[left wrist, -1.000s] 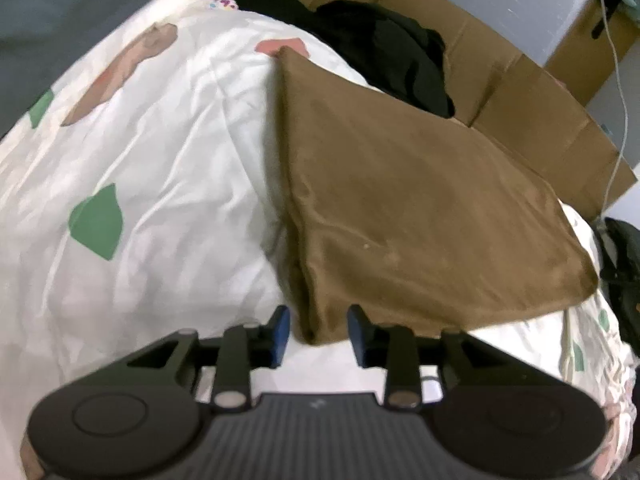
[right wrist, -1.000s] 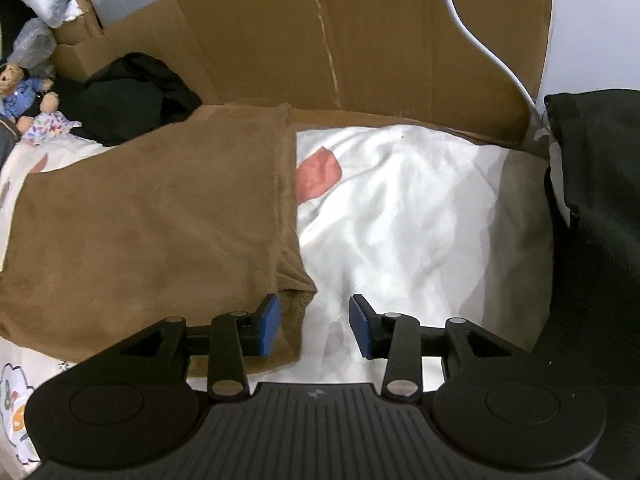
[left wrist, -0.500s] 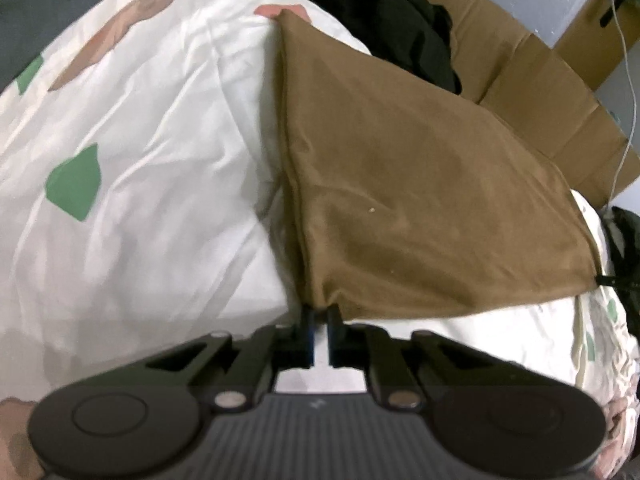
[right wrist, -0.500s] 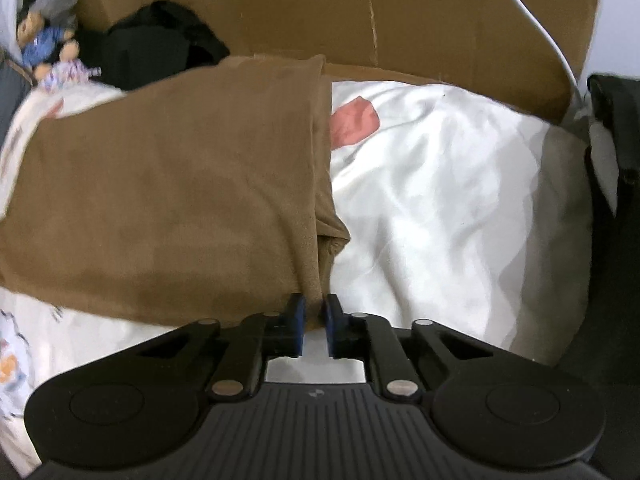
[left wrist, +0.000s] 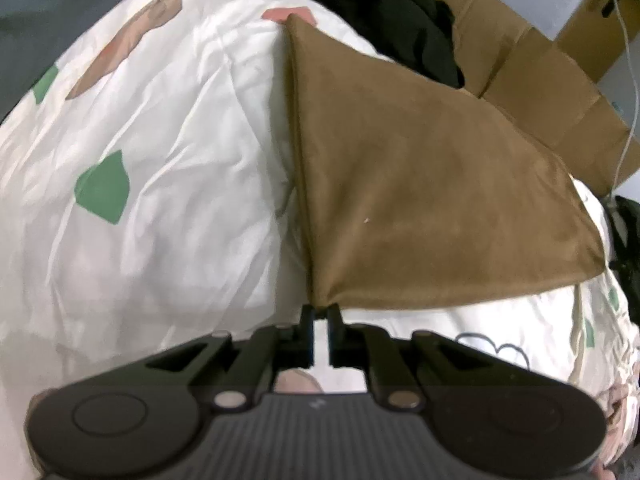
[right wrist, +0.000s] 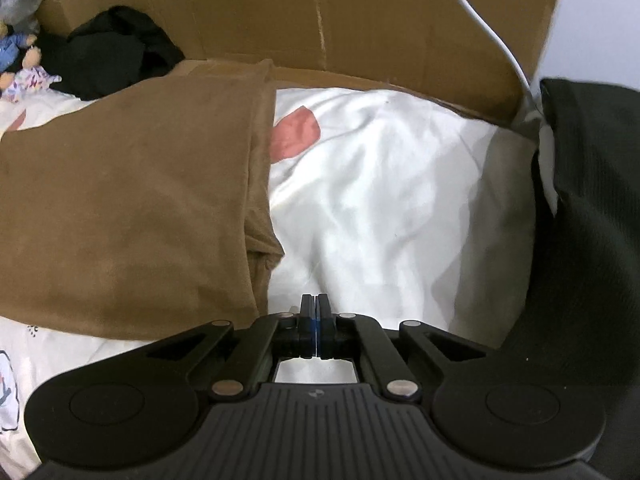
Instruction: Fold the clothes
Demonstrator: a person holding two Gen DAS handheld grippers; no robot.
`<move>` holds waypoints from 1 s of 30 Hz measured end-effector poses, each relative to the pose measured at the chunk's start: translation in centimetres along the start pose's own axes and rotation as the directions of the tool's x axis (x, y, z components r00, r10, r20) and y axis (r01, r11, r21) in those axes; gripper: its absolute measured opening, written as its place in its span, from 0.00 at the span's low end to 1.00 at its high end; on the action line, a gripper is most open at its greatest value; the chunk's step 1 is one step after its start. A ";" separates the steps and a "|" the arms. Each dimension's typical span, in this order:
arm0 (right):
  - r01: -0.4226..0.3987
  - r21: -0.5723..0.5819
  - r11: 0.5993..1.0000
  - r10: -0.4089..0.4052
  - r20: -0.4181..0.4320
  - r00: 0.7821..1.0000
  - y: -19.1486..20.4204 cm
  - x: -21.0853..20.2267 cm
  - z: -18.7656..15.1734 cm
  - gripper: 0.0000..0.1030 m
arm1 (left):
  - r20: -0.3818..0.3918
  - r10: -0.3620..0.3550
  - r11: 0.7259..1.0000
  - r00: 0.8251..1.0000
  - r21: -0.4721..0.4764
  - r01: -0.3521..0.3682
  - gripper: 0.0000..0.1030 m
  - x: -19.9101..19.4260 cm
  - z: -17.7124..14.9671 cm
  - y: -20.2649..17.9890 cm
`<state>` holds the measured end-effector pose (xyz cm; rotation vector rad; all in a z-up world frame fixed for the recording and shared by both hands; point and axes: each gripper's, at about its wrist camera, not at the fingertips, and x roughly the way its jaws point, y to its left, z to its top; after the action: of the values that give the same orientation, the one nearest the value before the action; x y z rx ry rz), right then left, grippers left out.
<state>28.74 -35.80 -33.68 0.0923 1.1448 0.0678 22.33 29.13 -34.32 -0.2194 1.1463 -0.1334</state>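
Over the white bedsheet with coloured patches point(left wrist: 168, 184), the left gripper point(left wrist: 321, 312) pinches the near left corner of the folded brown soft-fabric garment point(left wrist: 420, 184), its jaws easing apart slightly with cloth between them. The garment lies flat mid-bed, its far edge by the cardboard sheet point(right wrist: 360, 20). The right gripper point(right wrist: 315, 304) is pressed fully together on nothing, just beside the garment's near right corner
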 end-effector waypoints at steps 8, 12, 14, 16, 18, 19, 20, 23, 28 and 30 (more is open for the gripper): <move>-0.035 0.060 0.998 0.032 0.045 0.998 -0.5 -0.7 -1.4 0.03 | 0.066 0.011 0.997 0.998 -0.073 -0.006 0.20 -2.5 -0.4 1.6; -0.049 0.048 0.998 0.045 0.080 0.996 0.5 -1.4 -1.6 0.04 | 0.103 -0.013 0.997 0.995 -0.076 0.021 0.26 -3.0 0.1 1.1; -0.062 0.033 0.998 0.059 0.102 0.993 1.3 -1.7 -1.4 0.04 | 0.114 -0.024 0.997 0.993 -0.069 0.032 0.28 -2.8 0.5 0.5; -0.074 0.020 0.997 0.071 0.114 0.991 2.0 -1.8 -1.2 0.04 | 0.117 -0.036 0.997 0.992 -0.061 0.043 0.28 -2.2 0.9 -0.2; -0.078 -0.008 0.997 0.078 0.130 0.988 3.1 -1.9 -0.9 0.04 | 0.117 -0.052 0.997 0.992 -0.050 0.058 0.28 -1.3 1.3 -1.1; -0.078 -0.017 0.997 0.080 0.135 0.988 3.4 -1.9 -0.8 0.04 | 0.117 -0.062 0.997 0.991 -0.041 0.067 0.28 -0.8 1.6 -1.6; -0.080 -0.027 0.996 0.083 0.139 0.987 3.8 -1.8 -0.7 0.04 | 0.118 -0.069 0.997 0.991 -0.037 0.073 0.28 -0.6 1.7 -1.9; -0.086 -0.053 0.995 0.093 0.146 0.985 5.1 -1.4 -0.3 0.04 | 0.126 -0.108 0.994 0.986 -0.016 0.111 0.28 0.7 2.3 -3.2; -0.112 -0.107 0.988 0.125 0.124 0.984 7.5 0.0 -0.5 0.04 | 0.083 -0.129 0.991 0.988 0.045 0.126 0.28 3.5 2.0 -4.8; -0.107 -0.132 0.985 0.121 0.097 0.988 8.2 1.2 -0.9 0.04 | 0.066 -0.116 0.992 0.991 0.060 0.112 0.28 4.6 1.5 -4.8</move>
<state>28.34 -27.52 -34.23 0.0482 1.0271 0.2348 25.61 23.66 -36.70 -0.2384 1.0601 -0.2572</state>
